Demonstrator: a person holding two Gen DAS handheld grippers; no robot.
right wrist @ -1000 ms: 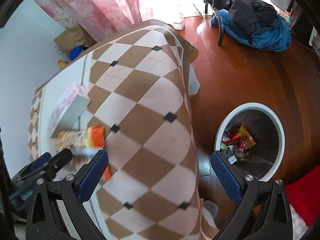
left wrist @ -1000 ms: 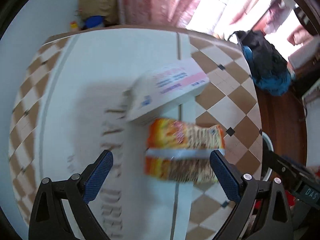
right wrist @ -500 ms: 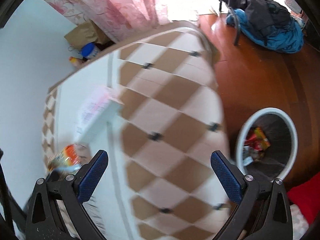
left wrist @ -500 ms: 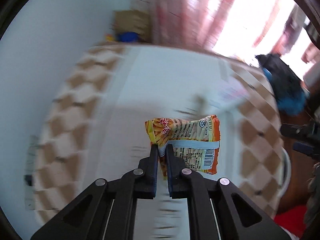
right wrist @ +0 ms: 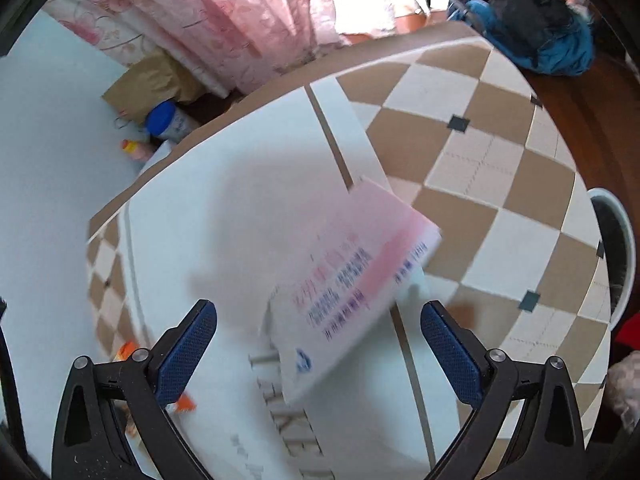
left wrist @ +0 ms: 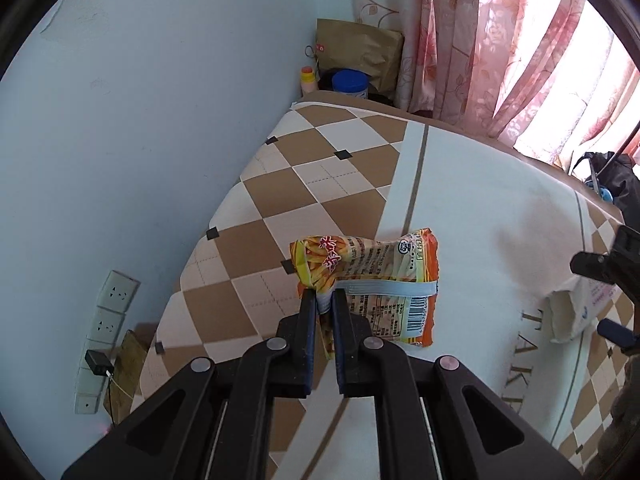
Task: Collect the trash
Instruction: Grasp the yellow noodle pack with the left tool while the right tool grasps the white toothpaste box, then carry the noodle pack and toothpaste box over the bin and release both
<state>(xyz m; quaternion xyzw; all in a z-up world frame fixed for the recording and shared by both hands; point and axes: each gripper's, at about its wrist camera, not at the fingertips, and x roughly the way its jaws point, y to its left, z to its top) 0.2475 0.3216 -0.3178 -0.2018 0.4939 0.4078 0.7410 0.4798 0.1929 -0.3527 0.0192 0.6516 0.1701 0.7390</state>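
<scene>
Holding one item: snack wrapper point(left wrist: 366, 288), pinched by its left edge in the left gripper point(left wrist: 322, 300), jaws nearly shut on the foil, lifted above the checked surface point(left wrist: 304, 184), presumably for carrying to the bin point(right wrist: 616, 248). Pending: pink-and-white box point(right wrist: 352, 288) lying on the surface, framed between the right gripper point(right wrist: 318, 344), jaws wide, touching nothing.

A box point(right wrist: 352, 280) lies on the bed point(right wrist: 240, 208), a bin point(right wrist: 616, 248) on the floor to its right

Pink-white box point(right wrist: 352, 276) on checkered bed point(right wrist: 500, 184)
</scene>
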